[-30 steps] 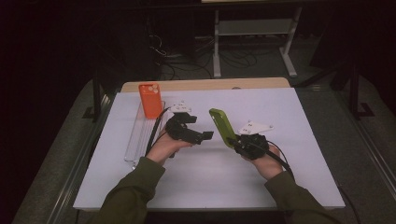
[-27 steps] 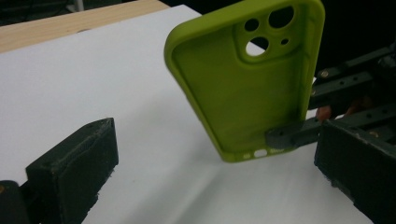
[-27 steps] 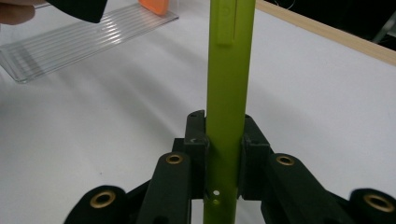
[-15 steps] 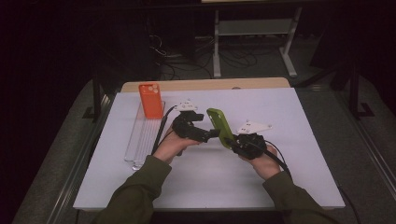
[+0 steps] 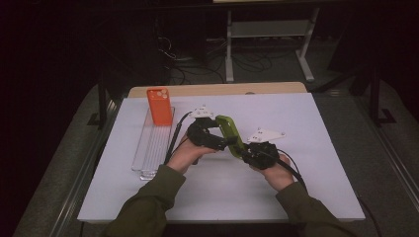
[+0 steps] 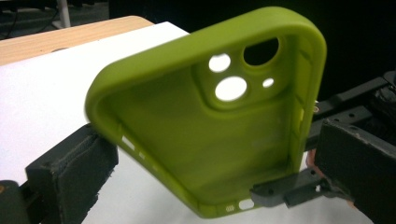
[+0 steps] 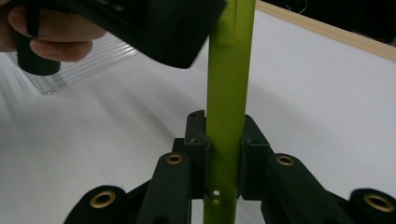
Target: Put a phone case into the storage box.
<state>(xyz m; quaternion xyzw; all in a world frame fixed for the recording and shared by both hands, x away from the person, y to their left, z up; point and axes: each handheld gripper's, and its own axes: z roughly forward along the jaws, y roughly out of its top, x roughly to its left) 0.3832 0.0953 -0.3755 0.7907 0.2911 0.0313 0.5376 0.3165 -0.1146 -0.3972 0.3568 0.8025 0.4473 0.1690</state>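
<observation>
You hold the green phone case [image 5: 230, 133] above the white mat [image 5: 316, 148], just left of centre in the high view, tilted so its top end points toward the upper left. In the left gripper view its hollow inside [image 6: 205, 116] faces the camera, camera cut-outs near the top. Your right gripper [image 5: 245, 154] is clamped on the case's lower end; in the right gripper view the pads press both faces of the thin green edge [image 7: 227, 130]. Your left gripper [image 5: 230, 142] stands spread, one pad at each side of the case and the case in the gap between them; I cannot tell whether either pad touches it.

At the left of the high view a clear ribbed tray [image 5: 152, 148] lies lengthwise on the mat, with an orange phone case [image 5: 159, 106] standing at its far end. The rest of the tray looks bare.

The mat lies open to the right of your hands and in front of them, toward the bottom edge. A strip of wooden tabletop [image 5: 217, 89] shows beyond the mat's far edge.

Since a second ago your two hands have drawn closer together, and the case has shifted a little toward the left of the frame.
</observation>
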